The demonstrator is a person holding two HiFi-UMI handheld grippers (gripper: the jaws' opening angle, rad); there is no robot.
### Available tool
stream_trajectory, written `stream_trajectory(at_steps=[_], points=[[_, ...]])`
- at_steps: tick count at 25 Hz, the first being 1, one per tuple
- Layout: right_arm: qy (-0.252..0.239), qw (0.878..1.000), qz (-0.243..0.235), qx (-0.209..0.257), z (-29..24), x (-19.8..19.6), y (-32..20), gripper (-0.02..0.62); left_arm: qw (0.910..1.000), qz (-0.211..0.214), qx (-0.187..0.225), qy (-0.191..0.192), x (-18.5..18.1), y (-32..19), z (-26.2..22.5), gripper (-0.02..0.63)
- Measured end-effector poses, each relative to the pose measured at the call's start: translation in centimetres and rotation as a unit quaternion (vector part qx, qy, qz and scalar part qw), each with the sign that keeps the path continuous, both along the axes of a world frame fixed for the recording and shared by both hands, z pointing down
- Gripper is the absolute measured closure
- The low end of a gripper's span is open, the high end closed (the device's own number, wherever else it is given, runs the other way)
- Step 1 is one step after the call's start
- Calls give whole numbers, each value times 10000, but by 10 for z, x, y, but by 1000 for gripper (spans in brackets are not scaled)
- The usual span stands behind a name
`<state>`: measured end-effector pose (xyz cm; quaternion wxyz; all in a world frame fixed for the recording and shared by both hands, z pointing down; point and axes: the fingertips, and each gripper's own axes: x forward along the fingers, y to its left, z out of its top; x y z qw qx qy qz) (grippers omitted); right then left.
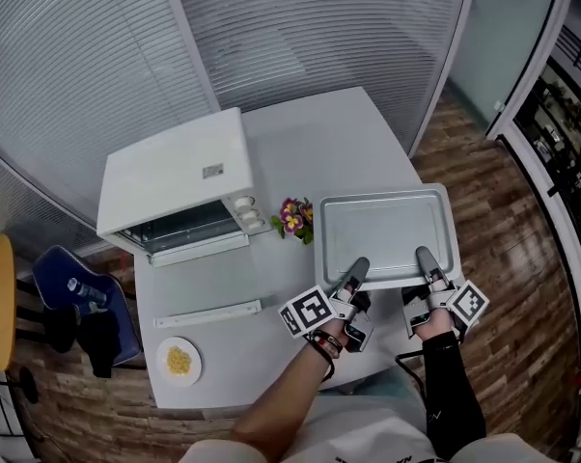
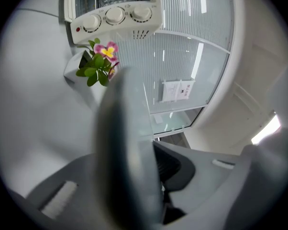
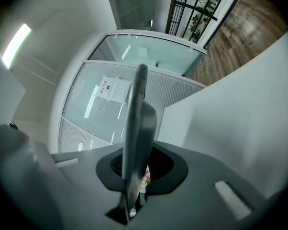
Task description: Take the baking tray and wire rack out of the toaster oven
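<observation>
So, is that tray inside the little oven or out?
Out: the left tool and right tool grip the baking tray, well clear of the toaster oven.

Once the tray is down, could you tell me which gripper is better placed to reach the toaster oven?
Probably left. The left gripper and right gripper both grip the baking tray's near edge, the left nearer the toaster oven.

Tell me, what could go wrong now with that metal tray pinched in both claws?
1. The left gripper and right gripper pinch the baking tray only at its near rim, so its far end could sag or slip free.
2. The flowers sit right by the tray's left corner; a sideways swing might knock them.
3. Set down this near the table's right edge, it might overhang.
</observation>
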<state>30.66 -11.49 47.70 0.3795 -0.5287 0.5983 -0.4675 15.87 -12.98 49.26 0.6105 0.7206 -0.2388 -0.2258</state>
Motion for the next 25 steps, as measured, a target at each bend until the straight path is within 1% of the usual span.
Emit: stream_trajectory(at_steps=[2,4,9,13,15,19,22,25], points=[[27,10000,-93,-8,4,9,-13,580,10000,-25,-12,-23,14,-10,4,532],[45,9995,-296,-55,10,16,-28,580,9999,-123,-31,-54,26,-22,9,532],[20,9961,-809,-349,29,35,-68,579,9982,-541,-233,-112,51,-51,25,532],[-154,9889,-1321,-665,50,40,-94,579,9962,-731,-283,-388,71,-72,37,532],[-101,9845,-1564,-790,58,41,-103,580,9948,-853,-337,-445,77,-80,43,532],[-204,9761,-1930,-983,73,37,-118,579,9900,-1239,-553,-391,75,-96,60,532],[-236,9695,-2214,-1028,88,26,-125,578,9849,-1536,-674,-430,65,-103,73,532],[-235,9655,-2381,-1028,96,22,-133,577,9805,-1747,-831,-341,60,-110,86,534]])
